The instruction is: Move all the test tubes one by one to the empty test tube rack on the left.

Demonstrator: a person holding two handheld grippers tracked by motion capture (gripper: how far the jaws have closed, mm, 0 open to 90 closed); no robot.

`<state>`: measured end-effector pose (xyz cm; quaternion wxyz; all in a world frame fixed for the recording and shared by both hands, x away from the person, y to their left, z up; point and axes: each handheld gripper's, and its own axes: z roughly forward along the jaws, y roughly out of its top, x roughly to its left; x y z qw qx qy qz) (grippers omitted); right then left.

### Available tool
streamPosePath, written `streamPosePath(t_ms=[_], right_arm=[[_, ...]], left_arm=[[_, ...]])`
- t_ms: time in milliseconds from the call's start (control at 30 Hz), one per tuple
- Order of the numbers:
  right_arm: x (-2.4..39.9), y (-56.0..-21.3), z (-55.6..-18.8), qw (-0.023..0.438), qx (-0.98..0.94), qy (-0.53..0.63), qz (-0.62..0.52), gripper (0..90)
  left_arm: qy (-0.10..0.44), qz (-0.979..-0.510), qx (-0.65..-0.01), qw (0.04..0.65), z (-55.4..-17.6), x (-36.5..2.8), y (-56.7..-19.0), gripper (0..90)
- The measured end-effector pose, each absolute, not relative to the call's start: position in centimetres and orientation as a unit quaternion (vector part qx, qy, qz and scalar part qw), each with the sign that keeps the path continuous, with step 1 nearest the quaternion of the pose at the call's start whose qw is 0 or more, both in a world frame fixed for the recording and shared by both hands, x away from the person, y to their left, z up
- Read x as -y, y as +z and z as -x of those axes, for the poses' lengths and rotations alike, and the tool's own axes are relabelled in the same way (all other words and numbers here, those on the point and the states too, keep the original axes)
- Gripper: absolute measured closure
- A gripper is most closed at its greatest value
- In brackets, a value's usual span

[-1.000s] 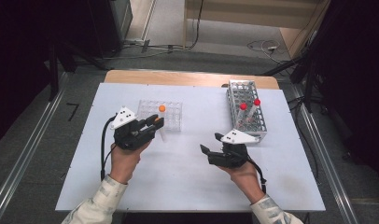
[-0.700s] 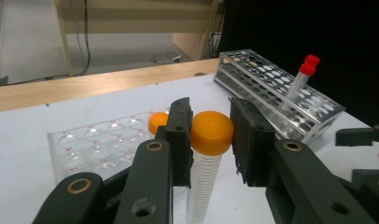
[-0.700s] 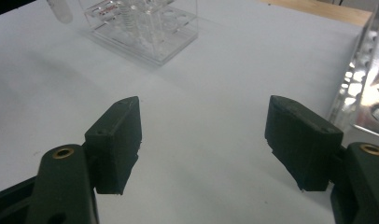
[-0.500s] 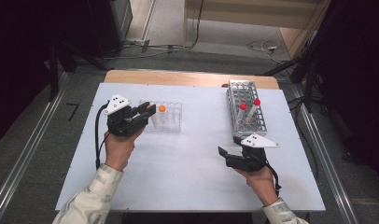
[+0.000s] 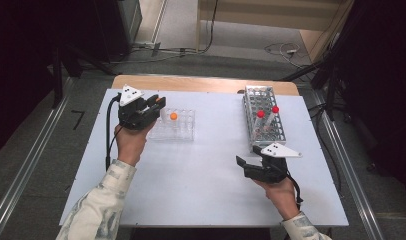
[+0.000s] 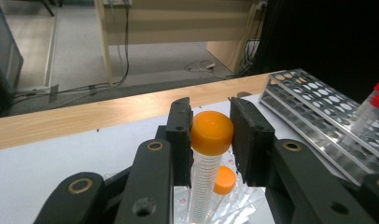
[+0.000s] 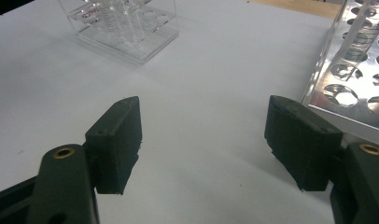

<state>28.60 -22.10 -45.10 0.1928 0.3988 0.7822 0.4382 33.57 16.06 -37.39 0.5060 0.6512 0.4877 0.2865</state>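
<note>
The left gripper point(image 6: 211, 140) is pinching an orange-capped tube point(image 6: 208, 158) just under its cap, one black jaw pressing on each side, and the tube is standing upright between them. In the high view this left gripper point(image 5: 158, 106) is sitting at the left end of the clear rack point(image 5: 177, 125), with the person's left hand point(image 5: 131, 142) gripping its body and a cable trailing down toward the sleeve. Just below the held tube in the left gripper view, a second orange-capped tube point(image 6: 222, 182) is standing in the clear rack (its cap is showing as the orange dot point(image 5: 173, 116) from above). Whether the held tube's foot is sitting inside a rack hole or hanging above it cannot be told.

The right gripper point(image 7: 204, 140) is spreading its jaws wide with nothing between them, hovering low over bare white table point(image 7: 201, 84). From above, the right gripper point(image 5: 246, 167) is lying near the front right of the table, held by the right hand point(image 5: 281, 192), well apart from the clear rack. Just beyond it the metal rack point(image 5: 263, 117) is lying along the table's right side, carrying two red-capped tubes point(image 5: 267, 117) leaning in its holes; its perforated edge point(image 7: 355, 79) is running just beside the right jaw in the right gripper view.
</note>
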Motion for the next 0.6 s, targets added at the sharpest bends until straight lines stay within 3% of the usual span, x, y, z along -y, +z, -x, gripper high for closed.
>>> streamPosePath(t_ms=[600], right_arm=[[22.3, -45.1, -28.6, 0.193, -0.781, 0.438, -0.401, 26.0]], left_arm=[[0.300, -0.659, -0.493, 0.482, -34.7, -15.0, -39.9, 70.3]])
